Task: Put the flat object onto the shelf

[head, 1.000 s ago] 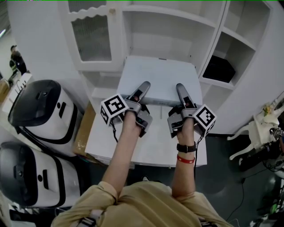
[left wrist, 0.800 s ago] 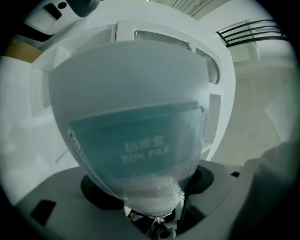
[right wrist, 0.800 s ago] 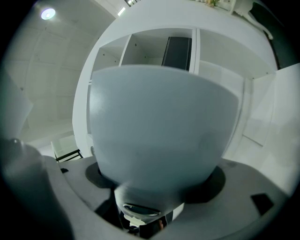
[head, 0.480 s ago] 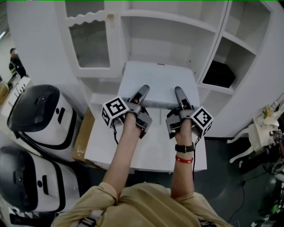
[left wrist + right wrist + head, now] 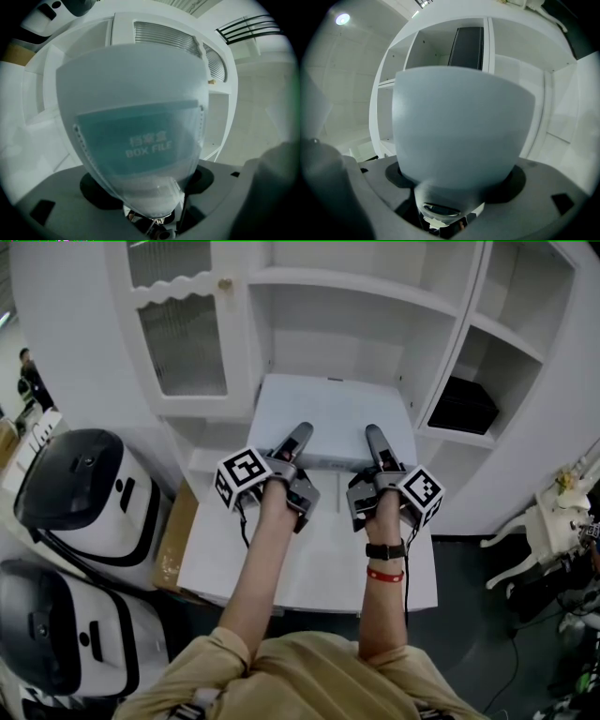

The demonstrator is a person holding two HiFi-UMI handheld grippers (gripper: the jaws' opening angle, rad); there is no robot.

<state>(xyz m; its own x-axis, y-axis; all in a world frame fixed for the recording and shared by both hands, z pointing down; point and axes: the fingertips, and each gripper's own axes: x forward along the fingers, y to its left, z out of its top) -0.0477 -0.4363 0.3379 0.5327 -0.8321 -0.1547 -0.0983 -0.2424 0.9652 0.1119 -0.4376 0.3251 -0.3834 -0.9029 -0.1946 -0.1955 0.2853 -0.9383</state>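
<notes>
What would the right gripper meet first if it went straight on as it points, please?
Probably the back wall of the shelf unit's open middle compartment; the box file held in the right gripper would reach it first. Depth is unclear.

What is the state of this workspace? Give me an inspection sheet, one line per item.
Surface: white table in front of the shelf unit.
Job's things: white box file held up in front of the shelf unit's middle bay, not yet set down.
Clutter: cardboard at the table's left edge; black object in the right bay.
Grippers: left gripper and right gripper both closed on the box file's near edge.
Cables: thin black lead hangs by the left wrist.
Surroundings: two white-and-black machines on the left; a person far left.
</notes>
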